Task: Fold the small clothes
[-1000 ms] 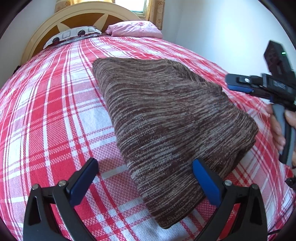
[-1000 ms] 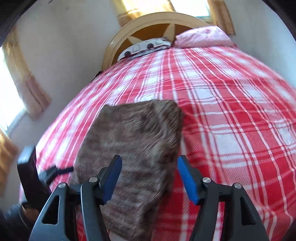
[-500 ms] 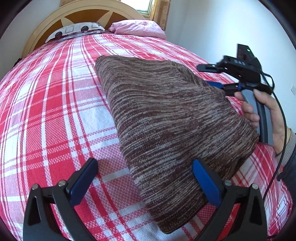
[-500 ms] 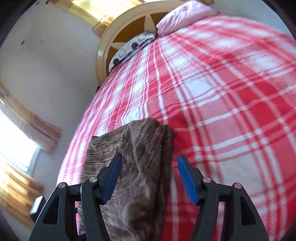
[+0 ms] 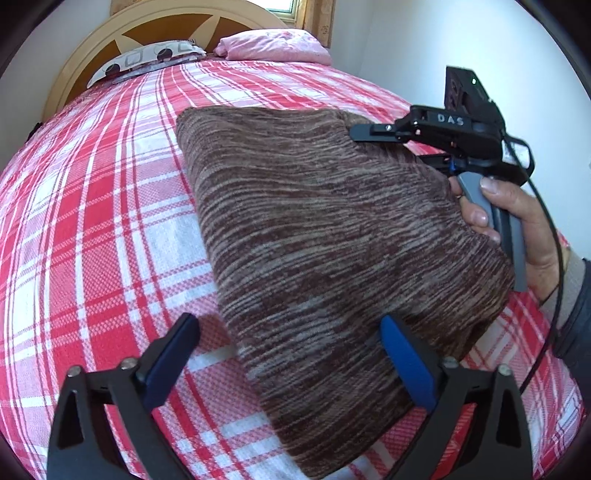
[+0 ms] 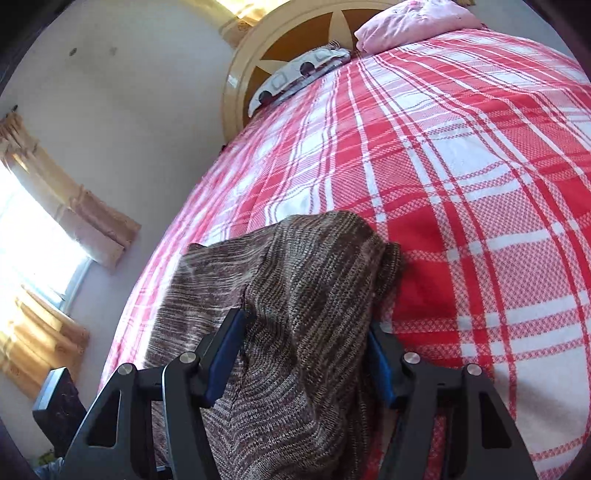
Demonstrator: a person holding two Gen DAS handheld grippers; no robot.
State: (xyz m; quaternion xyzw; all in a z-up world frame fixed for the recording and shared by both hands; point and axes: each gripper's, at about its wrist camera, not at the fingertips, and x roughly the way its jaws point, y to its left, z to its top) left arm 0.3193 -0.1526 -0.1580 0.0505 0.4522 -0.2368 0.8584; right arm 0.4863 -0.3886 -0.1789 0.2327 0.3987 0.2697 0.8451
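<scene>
A folded brown striped knit garment (image 5: 314, 229) lies on the red and white plaid bedspread (image 5: 92, 221). My left gripper (image 5: 288, 354) is open and hovers over the garment's near corner, its right finger above the cloth. My right gripper (image 6: 304, 350) is open, with its fingers on either side of a raised fold of the garment (image 6: 306, 295) at its far right edge. In the left wrist view the right gripper's body (image 5: 443, 136) sits at that edge, held by a hand; its fingertips are hidden by the cloth.
A pink pillow (image 5: 273, 46) and a patterned pillow (image 5: 147, 61) lie by the rounded wooden headboard (image 5: 122, 33). A white wall (image 5: 424, 48) runs along the bed's right side. A curtained window (image 6: 40, 229) is on the left wall.
My right gripper has come down onto the garment's right edge, and the cloth now bunches up between its fingers. My left gripper has hardly moved.
</scene>
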